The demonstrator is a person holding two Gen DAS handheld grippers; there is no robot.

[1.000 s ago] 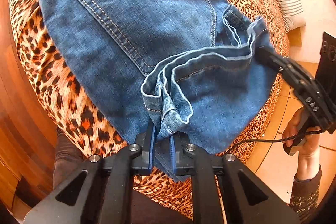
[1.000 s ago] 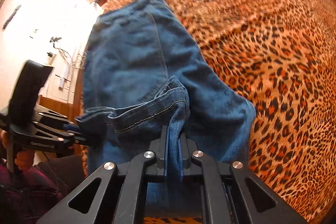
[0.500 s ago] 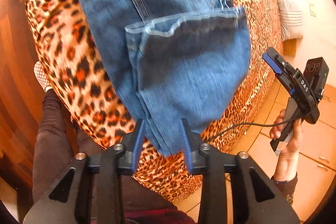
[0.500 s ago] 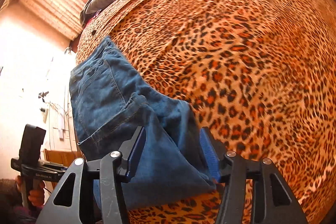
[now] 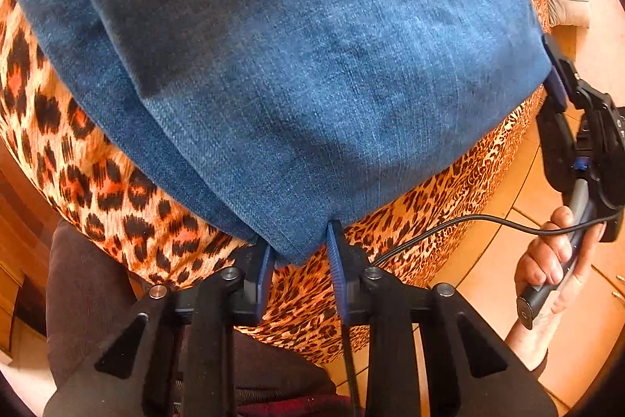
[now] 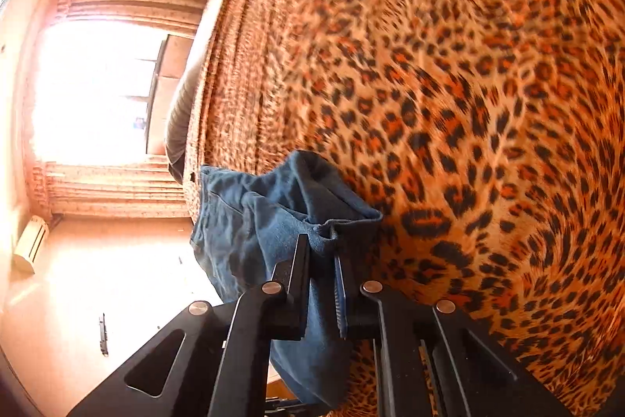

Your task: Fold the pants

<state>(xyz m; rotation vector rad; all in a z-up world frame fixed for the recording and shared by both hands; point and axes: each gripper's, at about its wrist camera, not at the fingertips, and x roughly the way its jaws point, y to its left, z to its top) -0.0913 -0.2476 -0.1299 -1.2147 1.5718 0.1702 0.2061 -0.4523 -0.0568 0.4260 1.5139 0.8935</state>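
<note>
Folded pants (image 5: 312, 73) lie at bed (image 5: 97, 182) edge; left claw (image 5: 299, 260) closing around near fold corner, pads not yet pressing, right claw (image 6: 322, 284) closing on denim at far corner: uneven bites risk dragging the 2 layers askew.

Folded blue pants (image 5: 312, 73) spread over the leopard-print bed (image 5: 117, 190), near corner between the closing left tool (image 5: 299, 260) jaws, far right corner met by the hand-held right tool (image 5: 556, 85).
</note>
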